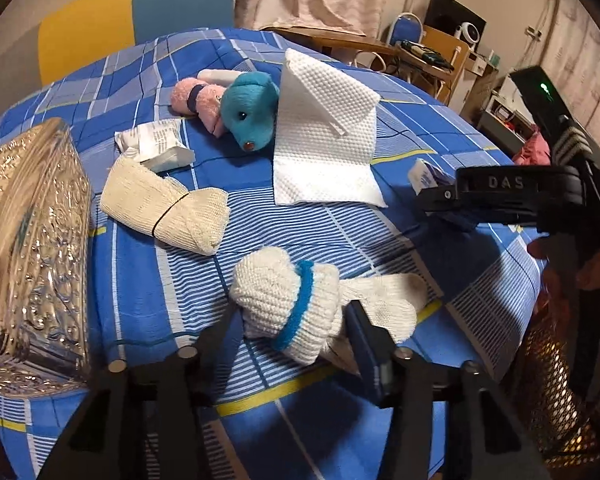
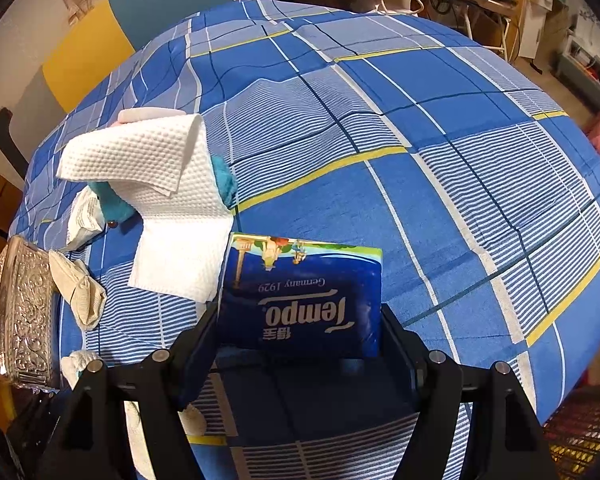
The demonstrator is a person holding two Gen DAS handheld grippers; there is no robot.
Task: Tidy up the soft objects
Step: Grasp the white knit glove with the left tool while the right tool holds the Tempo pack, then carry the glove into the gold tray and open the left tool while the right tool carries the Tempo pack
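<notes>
Glove bundle (image 1: 296, 308), soft, light, squashy: left hand-held gripper (image 1: 292, 320) clamps its banded middle; right hand-held gripper (image 2: 300, 320) holds tissue pack (image 2: 304, 300), three o'clock.

Your tabletop (image 1: 140, 272) wears a blue plaid cloth crossed by white and yellow lines, with panels of fine white stripes. On it you have a white knitted glove (image 1: 300, 304) with a bright blue cuff band, a cream bandage roll (image 1: 160, 204), a white dimpled paper towel (image 1: 324, 136), a teal and pink plush toy (image 1: 240, 108), and a clear glass dish (image 1: 32, 248) with an embossed scroll pattern. Between your black fingers (image 2: 198, 340) sits a dark blue tissue pack (image 2: 304, 300) with white lettering and a green edge.
</notes>
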